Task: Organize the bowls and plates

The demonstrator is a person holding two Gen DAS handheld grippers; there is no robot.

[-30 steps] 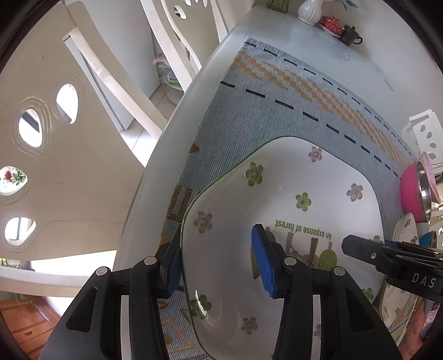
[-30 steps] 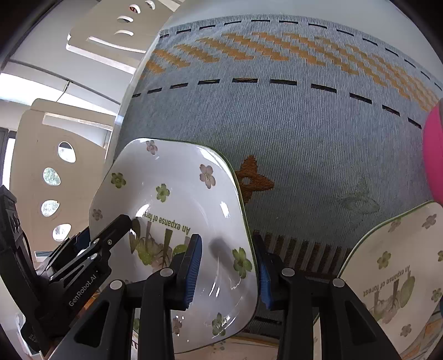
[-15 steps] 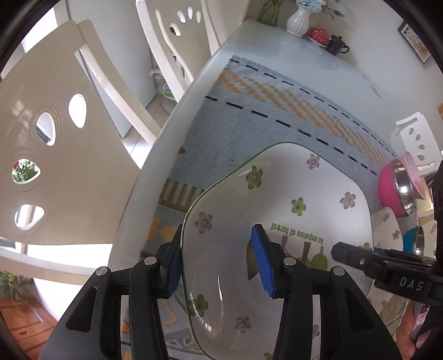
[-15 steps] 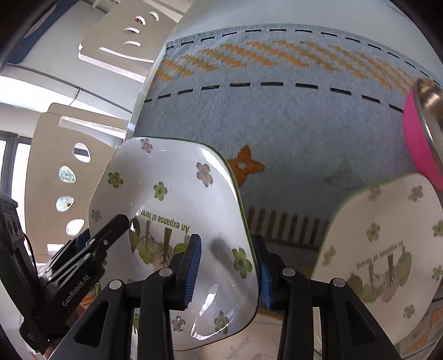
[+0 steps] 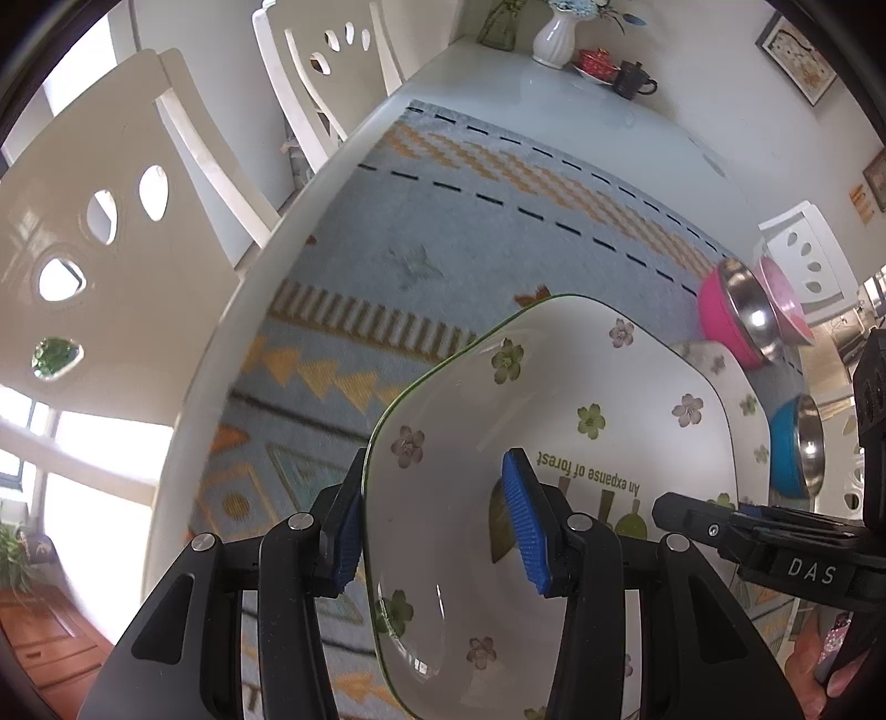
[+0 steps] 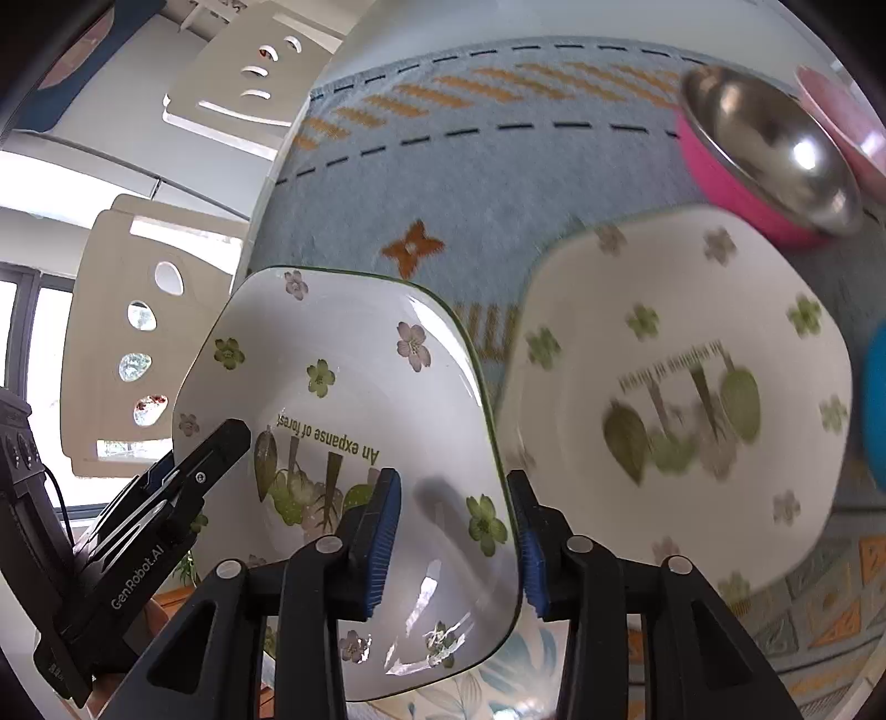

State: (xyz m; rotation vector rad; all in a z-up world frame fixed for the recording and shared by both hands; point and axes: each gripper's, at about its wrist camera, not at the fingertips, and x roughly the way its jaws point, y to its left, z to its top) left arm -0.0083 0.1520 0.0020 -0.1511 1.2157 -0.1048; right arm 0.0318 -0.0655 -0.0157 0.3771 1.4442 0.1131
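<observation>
A white square flower-print plate [image 5: 581, 437] with green rim and the words "An expanse of forest" is held above the table by both grippers. My left gripper [image 5: 437, 520] is shut on its left rim. My right gripper [image 6: 451, 531] is shut on its right rim; the plate also shows in the right wrist view [image 6: 343, 399]. A second matching plate [image 6: 681, 387] lies on the mat to the right. A pink steel-lined bowl [image 6: 758, 160] and a blue steel-lined bowl [image 5: 797, 448] stand beyond it.
A blue-grey patterned mat [image 5: 470, 221] covers the white table [image 5: 531, 99]. White chairs [image 5: 99, 221] line the left edge. A white vase [image 5: 554, 33], a red dish and a dark cup [image 5: 631, 80] stand at the far end. A pale pink bowl [image 5: 781, 293] sits behind the pink one.
Both grippers have lifted the held plate and carried it back and to the right. The second plate and the pink and blue bowls have come further into view.
</observation>
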